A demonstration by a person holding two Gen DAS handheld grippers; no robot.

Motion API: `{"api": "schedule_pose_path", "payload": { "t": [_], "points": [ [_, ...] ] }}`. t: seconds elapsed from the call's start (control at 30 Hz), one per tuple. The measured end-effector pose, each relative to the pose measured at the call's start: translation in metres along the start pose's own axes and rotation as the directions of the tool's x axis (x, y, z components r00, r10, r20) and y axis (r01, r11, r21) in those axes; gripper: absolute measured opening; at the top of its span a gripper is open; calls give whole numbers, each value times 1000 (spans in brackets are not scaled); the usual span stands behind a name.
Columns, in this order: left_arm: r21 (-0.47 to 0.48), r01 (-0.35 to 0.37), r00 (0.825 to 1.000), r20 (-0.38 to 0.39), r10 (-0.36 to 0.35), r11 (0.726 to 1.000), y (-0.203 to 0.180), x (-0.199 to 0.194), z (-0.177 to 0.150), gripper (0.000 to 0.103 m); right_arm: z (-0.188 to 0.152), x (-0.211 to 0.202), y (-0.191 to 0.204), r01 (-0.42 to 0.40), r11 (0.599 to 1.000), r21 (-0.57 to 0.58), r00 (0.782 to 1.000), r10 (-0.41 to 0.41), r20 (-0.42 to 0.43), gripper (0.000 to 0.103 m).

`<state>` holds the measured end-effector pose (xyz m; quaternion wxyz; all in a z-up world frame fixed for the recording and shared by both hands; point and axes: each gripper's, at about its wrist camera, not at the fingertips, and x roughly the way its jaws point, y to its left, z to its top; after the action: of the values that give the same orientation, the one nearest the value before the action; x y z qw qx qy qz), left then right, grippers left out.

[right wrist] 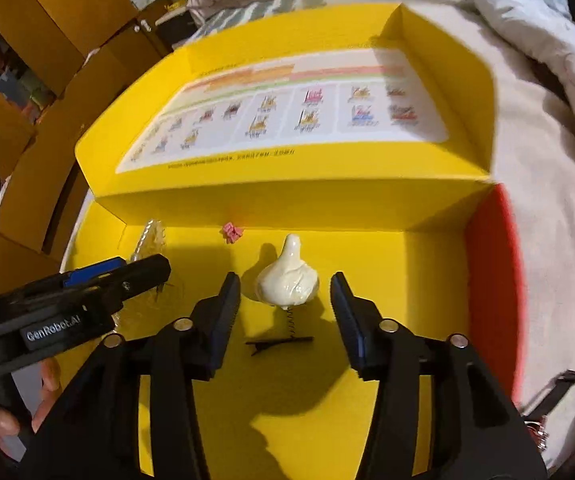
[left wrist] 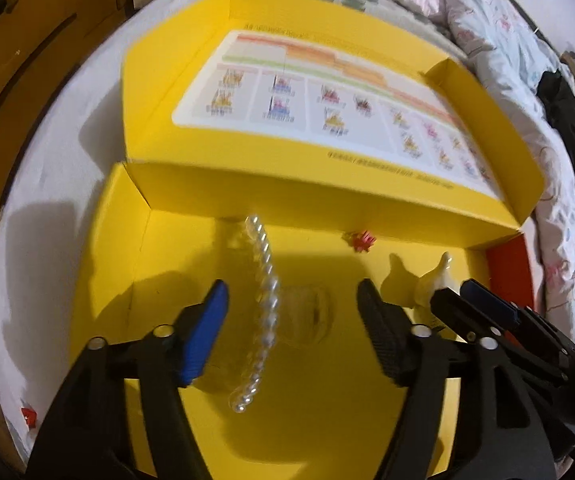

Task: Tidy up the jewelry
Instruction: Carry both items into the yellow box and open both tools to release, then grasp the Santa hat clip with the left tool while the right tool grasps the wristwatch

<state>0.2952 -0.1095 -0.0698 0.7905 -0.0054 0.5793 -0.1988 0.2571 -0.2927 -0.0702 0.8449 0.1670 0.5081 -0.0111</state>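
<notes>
Left tongs (left wrist: 291,300) nearest, spread apart, empty, over clear bead bracelet (left wrist: 261,304) on floor of yellow box (right wrist: 427,280). Blurred clear pouch possibly beneath; risk: pads catch film, drag beads. Small red charm (left wrist: 361,241) by back wall. Right tongs (right wrist: 285,294) apart, straddling cream goose hair clip (right wrist: 287,280); spring wobbles, squeeze may tip it.

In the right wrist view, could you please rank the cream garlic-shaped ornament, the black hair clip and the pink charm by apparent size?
1. cream garlic-shaped ornament
2. black hair clip, nearer the camera, so somewhat flattered
3. pink charm, farthest back
</notes>
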Motion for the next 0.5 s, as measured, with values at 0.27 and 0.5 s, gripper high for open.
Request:
{"api": "schedule_pose_path", "payload": {
  "t": [0.27, 0.5],
  "points": [
    [2, -24, 999, 42, 24, 1000, -10, -35, -7, 73, -13, -62, -3, 0, 1000, -4, 996, 0, 84, 56],
    [37, -74, 987, 145, 68, 997, -18, -92, -33, 81, -49, -134, -19, -1, 1000, 14, 987, -1, 158, 62]
  ]
}}
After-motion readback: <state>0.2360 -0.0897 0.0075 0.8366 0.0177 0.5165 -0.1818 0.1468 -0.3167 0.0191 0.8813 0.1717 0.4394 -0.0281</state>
